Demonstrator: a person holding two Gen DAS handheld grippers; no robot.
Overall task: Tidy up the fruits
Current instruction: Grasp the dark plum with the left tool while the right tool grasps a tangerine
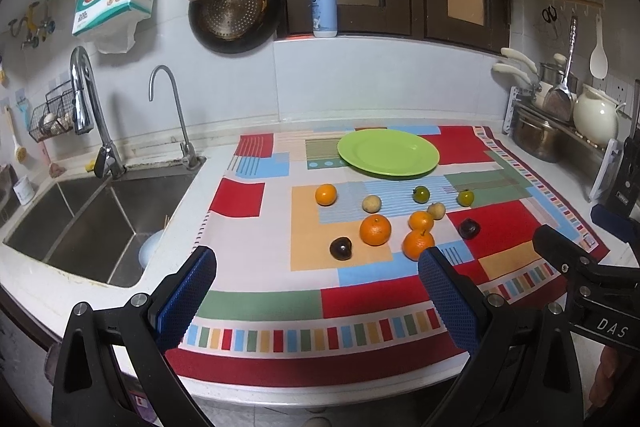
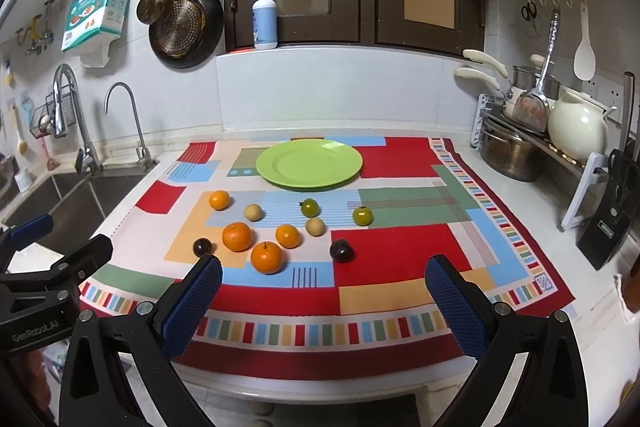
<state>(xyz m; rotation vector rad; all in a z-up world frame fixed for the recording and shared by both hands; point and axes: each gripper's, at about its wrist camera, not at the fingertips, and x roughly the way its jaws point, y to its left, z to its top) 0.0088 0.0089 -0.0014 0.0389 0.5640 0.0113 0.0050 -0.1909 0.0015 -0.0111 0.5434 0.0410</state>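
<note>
An empty green plate [image 1: 388, 152] [image 2: 309, 164] lies at the back of a patterned cloth [image 1: 256, 279] [image 2: 400, 251]. In front of it are scattered several oranges [image 1: 375, 230] [image 2: 267, 257], two dark plums [image 1: 341, 248] [image 2: 341, 250], two pale round fruits [image 1: 371, 203] [image 2: 253, 212] and two green fruits [image 1: 421, 194] [image 2: 362, 215]. My left gripper [image 1: 318, 269] hovers open over the cloth's front, short of the fruit. My right gripper [image 2: 323, 277] is open too, just in front of the nearest orange and plum. Both hold nothing.
A steel sink [image 1: 92, 223] [image 2: 68, 195] with two taps lies left of the cloth. Pots, a cream kettle [image 1: 595, 117] [image 2: 576, 127] and a knife block [image 2: 614, 211] crowd the right counter. A soap bottle [image 1: 325, 5] stands on the window ledge; pans hang on the wall.
</note>
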